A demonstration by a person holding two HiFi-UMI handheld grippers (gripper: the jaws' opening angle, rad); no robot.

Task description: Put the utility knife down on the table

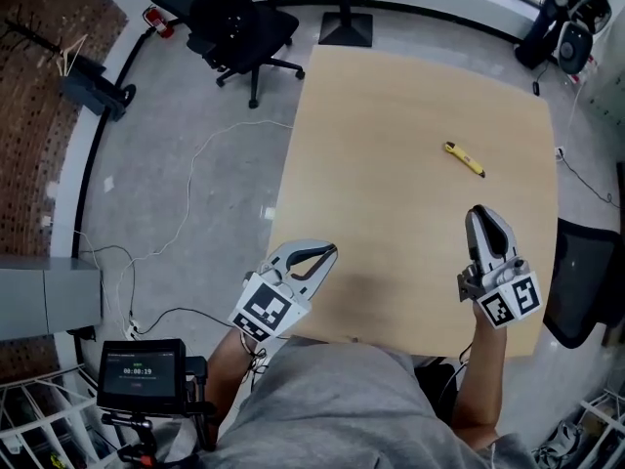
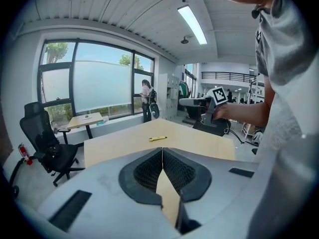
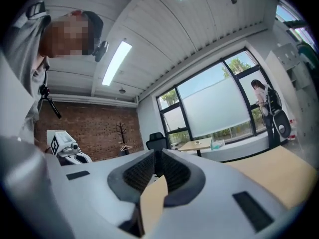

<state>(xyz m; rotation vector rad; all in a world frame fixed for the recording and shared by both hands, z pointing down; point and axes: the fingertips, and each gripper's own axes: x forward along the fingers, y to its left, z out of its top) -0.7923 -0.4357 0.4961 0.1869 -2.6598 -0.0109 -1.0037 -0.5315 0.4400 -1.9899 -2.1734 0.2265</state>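
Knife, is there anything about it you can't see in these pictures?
Blade out or in: the knife is too small in head view and left gripper view.
Its underside: hidden against the table in both those views.
Right gripper view: knife outside the frame; that camera faces the windows.

I'm looking down on a pale wood counter with a smooth, plain top, standing on a grey floor. One thing lies directly on it: a yellow utility knife, flat on the far right part of the top. It sits at a slant, in from the edges. On the floor to the counter's left, a thin white cable trails in loose curves. A black office chair stands beyond the far left corner.
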